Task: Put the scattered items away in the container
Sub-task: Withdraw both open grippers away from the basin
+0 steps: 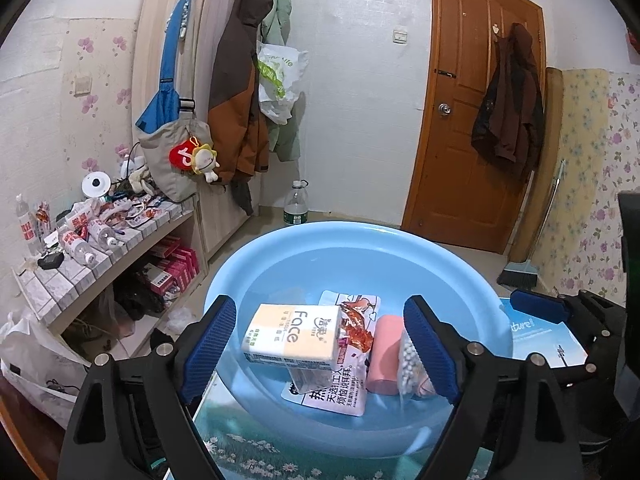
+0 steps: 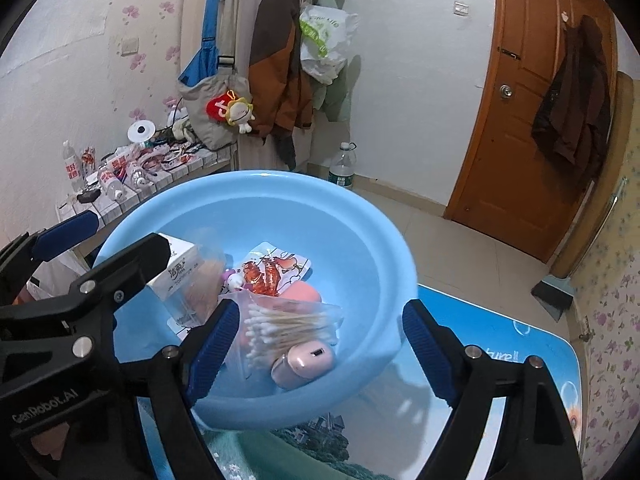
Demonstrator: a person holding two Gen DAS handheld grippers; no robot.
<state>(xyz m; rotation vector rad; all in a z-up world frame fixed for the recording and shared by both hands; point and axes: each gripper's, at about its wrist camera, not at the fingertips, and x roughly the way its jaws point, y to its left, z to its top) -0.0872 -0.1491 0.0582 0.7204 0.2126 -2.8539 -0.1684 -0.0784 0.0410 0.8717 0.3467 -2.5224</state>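
both grippers, left (image 1: 320,344) and right (image 2: 316,354), hover released over the blue basin (image 2: 360,216); tissue pack (image 1: 294,334), snack packet (image 1: 352,344) and cotton swabs (image 2: 280,334) lie inside, so tidying seems nearly done.

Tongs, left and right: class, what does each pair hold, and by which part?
Nothing is held. The left tongs and right tongs both gape open above the blue basin; the items lie loose inside.
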